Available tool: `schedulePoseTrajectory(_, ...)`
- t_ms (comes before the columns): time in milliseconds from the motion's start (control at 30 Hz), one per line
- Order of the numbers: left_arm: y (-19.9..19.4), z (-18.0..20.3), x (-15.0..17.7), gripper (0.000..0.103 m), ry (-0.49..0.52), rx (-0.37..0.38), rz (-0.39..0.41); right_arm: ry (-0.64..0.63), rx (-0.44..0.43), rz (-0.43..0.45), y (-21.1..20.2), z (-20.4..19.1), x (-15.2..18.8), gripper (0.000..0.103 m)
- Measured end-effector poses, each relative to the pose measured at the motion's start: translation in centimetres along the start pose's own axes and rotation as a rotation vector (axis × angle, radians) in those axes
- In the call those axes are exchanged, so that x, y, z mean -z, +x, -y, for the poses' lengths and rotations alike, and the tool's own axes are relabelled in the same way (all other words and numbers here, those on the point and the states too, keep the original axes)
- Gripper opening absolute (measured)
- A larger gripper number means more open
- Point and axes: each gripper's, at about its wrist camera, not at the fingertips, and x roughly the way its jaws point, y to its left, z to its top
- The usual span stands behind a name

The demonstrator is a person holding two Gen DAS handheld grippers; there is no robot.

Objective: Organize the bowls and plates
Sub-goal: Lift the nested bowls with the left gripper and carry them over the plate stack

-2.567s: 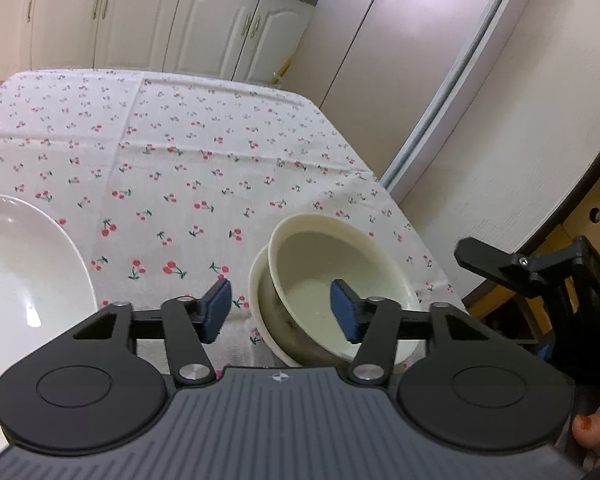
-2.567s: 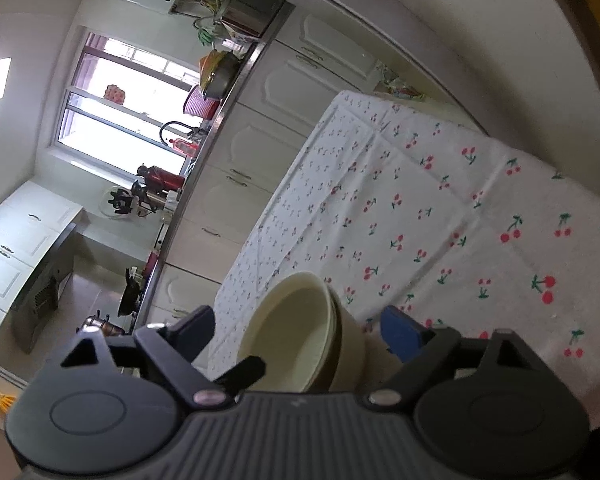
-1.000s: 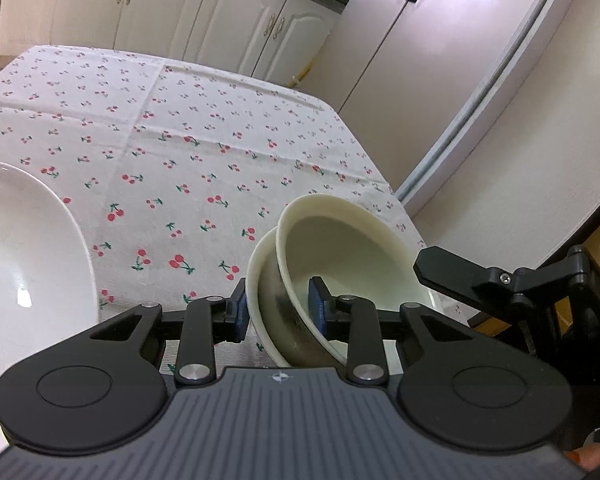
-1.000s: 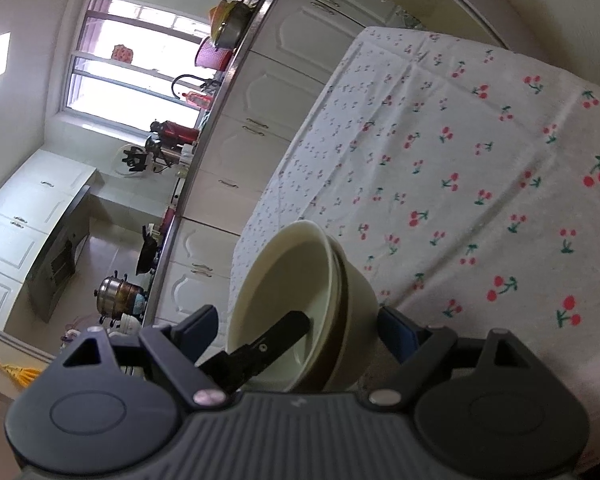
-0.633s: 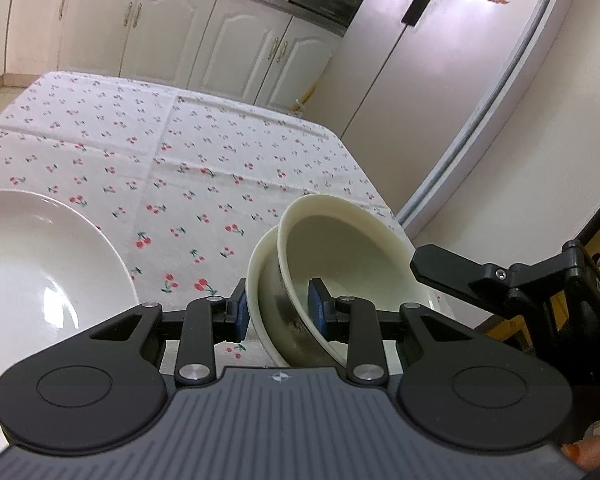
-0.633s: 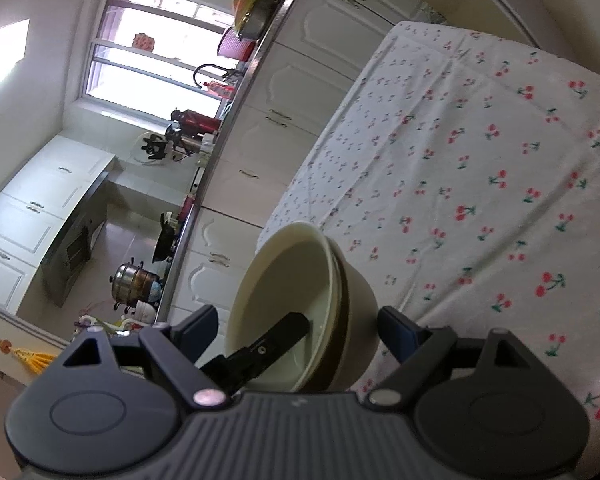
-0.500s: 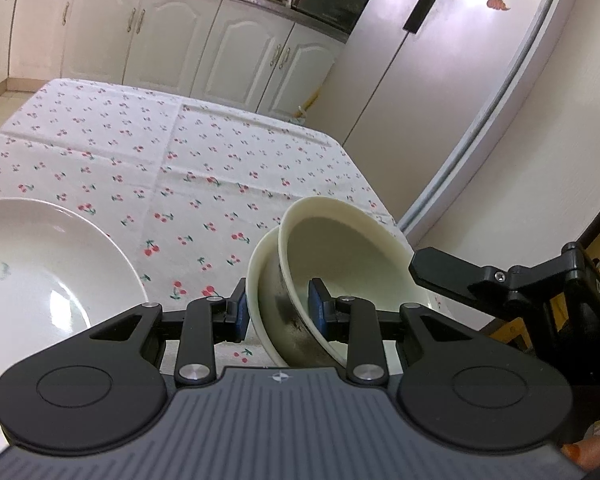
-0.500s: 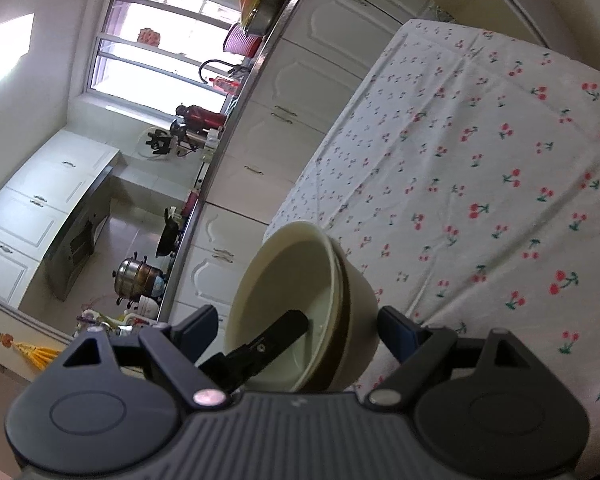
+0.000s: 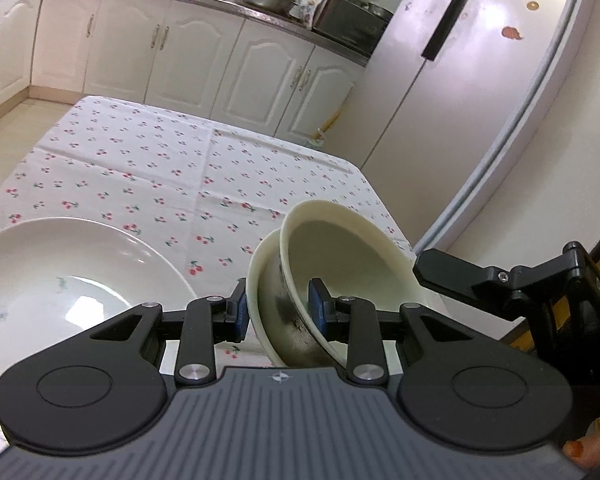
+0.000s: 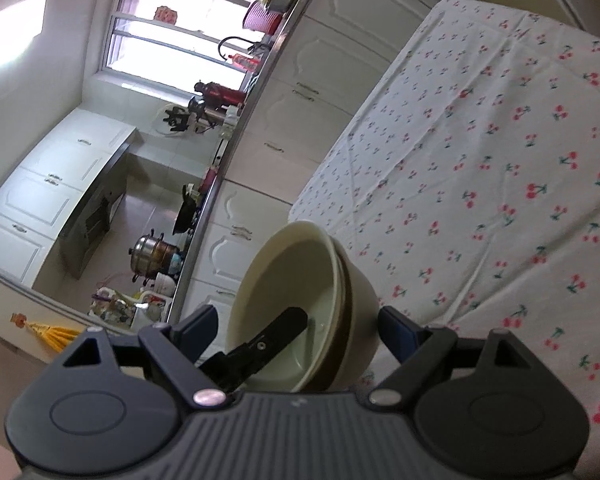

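Two cream bowls [image 9: 340,256] sit nested, one inside the other, tilted and lifted off the cherry-print tablecloth [image 9: 172,168]. My left gripper [image 9: 278,312] is shut on the rims of both bowls at their near left edge. My right gripper [image 10: 300,330] is open, its jaws wide on either side of the nested bowls [image 10: 300,280], not pinching them. One of its fingers [image 9: 452,276] shows at the bowls' right side in the left wrist view. A large white plate [image 9: 68,280] lies on the table to the left.
The table's right edge [image 9: 384,208] runs close to a fridge [image 9: 480,80] and a wall. White kitchen cabinets [image 9: 140,52] with a cluttered counter stand beyond the table's far end.
My left gripper shut on the nested bowls' rims, then lifted and tilted them. The view has risen, so more kitchen shows. The right gripper stays open around the bowls.
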Motion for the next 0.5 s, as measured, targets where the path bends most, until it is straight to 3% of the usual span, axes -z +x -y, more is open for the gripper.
schedulePoseTrajectory(500,-4.1,-2.7,0.6,0.033,-0.05,-0.076,0.069,-0.08,-0.041,-0.11,3.8,-3.9,1.3,0.088)
